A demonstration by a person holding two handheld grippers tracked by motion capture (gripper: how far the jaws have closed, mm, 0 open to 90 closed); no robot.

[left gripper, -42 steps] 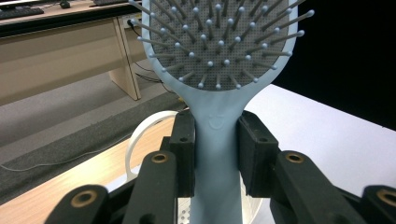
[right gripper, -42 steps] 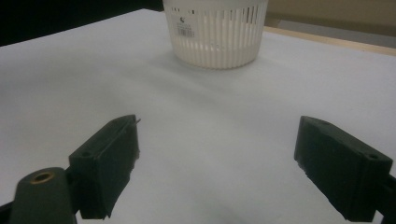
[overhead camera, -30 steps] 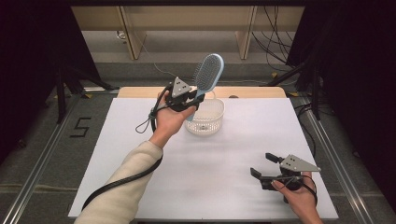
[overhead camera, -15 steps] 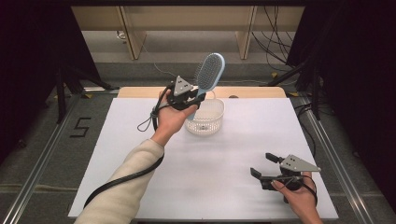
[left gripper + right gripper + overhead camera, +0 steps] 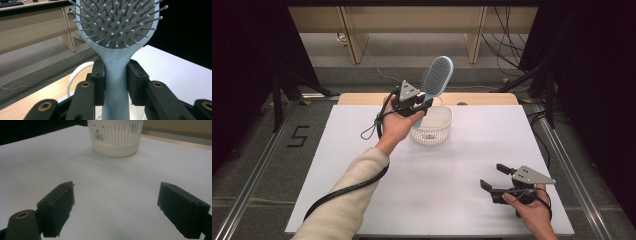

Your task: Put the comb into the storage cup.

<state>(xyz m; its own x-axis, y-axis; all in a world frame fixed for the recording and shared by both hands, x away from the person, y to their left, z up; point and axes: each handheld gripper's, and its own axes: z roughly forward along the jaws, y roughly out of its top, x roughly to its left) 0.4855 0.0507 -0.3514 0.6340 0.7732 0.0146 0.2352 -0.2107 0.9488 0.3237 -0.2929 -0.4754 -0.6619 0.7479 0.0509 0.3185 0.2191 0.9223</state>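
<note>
Above the far middle of the table, the pale blue plastic paddle hairbrush [image 5: 435, 79] stands nearly upright, its handle pinched between the pads of the left gripper [image 5: 419, 102]. Compared with a second ago, nothing has shifted: brush, grip and hand sit as they did. Directly beneath hangs the white slotted plastic basket [image 5: 435, 131], so the brush looks poised for lowering in, not yet released. Near the table's front right corner, the right gripper [image 5: 496, 177] rests with jaws spread wide, holding nothing.
</note>
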